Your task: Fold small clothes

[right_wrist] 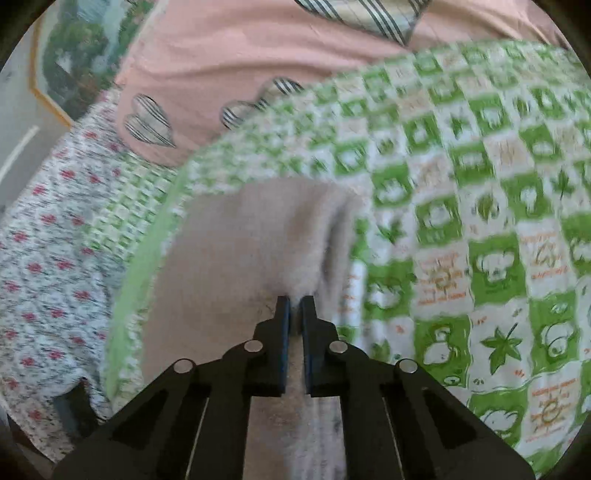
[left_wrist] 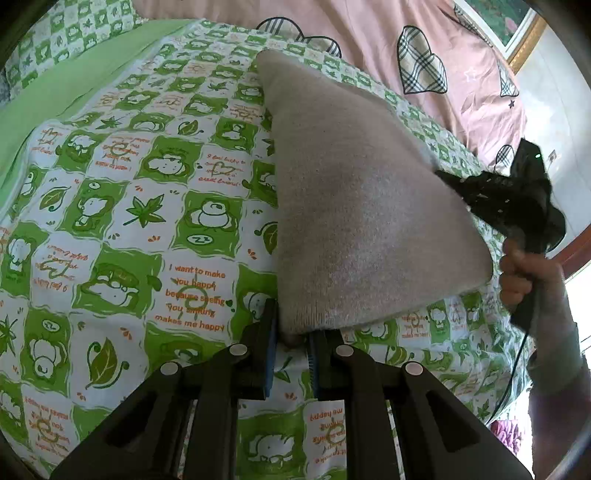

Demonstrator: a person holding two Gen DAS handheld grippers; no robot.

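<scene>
A small beige knitted garment (left_wrist: 362,206) is held up taut above a green-and-white patterned bedsheet (left_wrist: 129,221). My left gripper (left_wrist: 293,332) is shut on its near corner. My right gripper (left_wrist: 454,184) shows in the left wrist view at the garment's right edge, held by a hand (left_wrist: 524,273). In the right wrist view, which is blurred, the right gripper (right_wrist: 296,301) is shut on the beige garment (right_wrist: 251,240), which bunches in a fold just beyond the fingertips.
A pink quilt with plaid hearts (left_wrist: 424,55) lies at the far side of the bed. A floral cloth (right_wrist: 48,258) lies at the left in the right wrist view. A framed picture (left_wrist: 513,22) hangs on the wall.
</scene>
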